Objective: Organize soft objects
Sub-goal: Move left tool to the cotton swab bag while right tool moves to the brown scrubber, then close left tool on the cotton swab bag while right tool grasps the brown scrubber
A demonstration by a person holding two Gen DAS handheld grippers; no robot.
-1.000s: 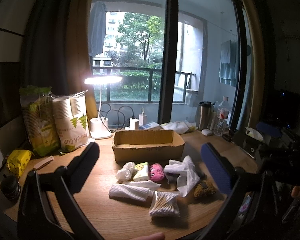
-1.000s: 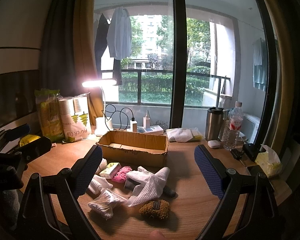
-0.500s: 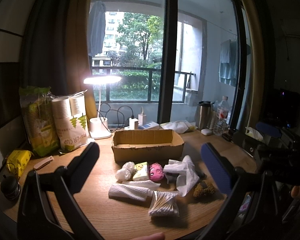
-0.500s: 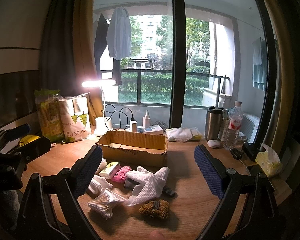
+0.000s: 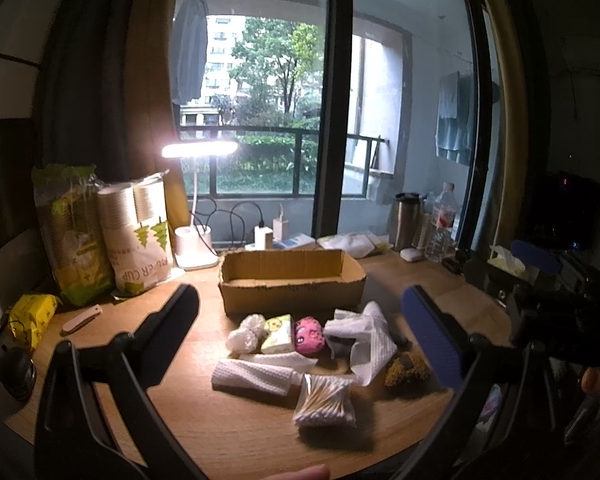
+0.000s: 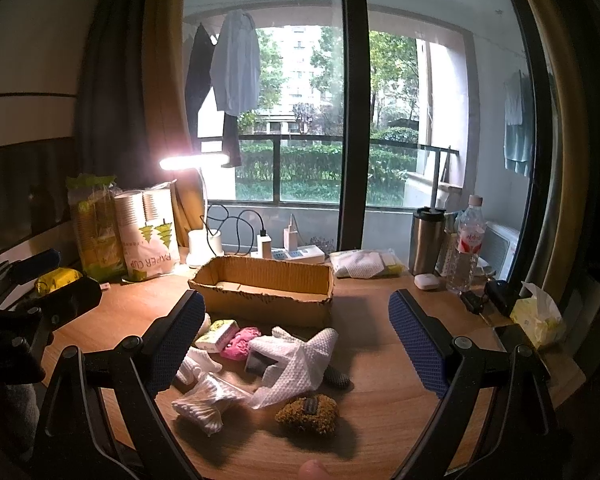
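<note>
A low open cardboard box (image 5: pixel 290 282) (image 6: pixel 266 290) stands mid-table. In front of it lies a pile of soft things: a white fluffy ball (image 5: pixel 245 333), a green-yellow tissue pack (image 5: pixel 278 335) (image 6: pixel 219 330), a pink plush (image 5: pixel 309 336) (image 6: pixel 242 343), a crumpled white cloth (image 5: pixel 366 344) (image 6: pixel 296 362), a rolled white towel (image 5: pixel 254 377), a bag of cotton swabs (image 5: pixel 326 402) (image 6: pixel 204 402) and a brown scrubby sponge (image 5: pixel 406 366) (image 6: pixel 308 414). My left gripper (image 5: pixel 300 340) and right gripper (image 6: pixel 296 338) are both open and empty, held above the table's near edge, short of the pile.
Paper-cup packs (image 5: pixel 138 240) and a lit desk lamp (image 5: pixel 198 150) stand at the back left. A steel flask (image 6: pixel 426 246), water bottle (image 6: pixel 466 244) and tissue bag (image 6: pixel 536 314) stand at the right. A yellow packet (image 5: pixel 32 316) lies far left.
</note>
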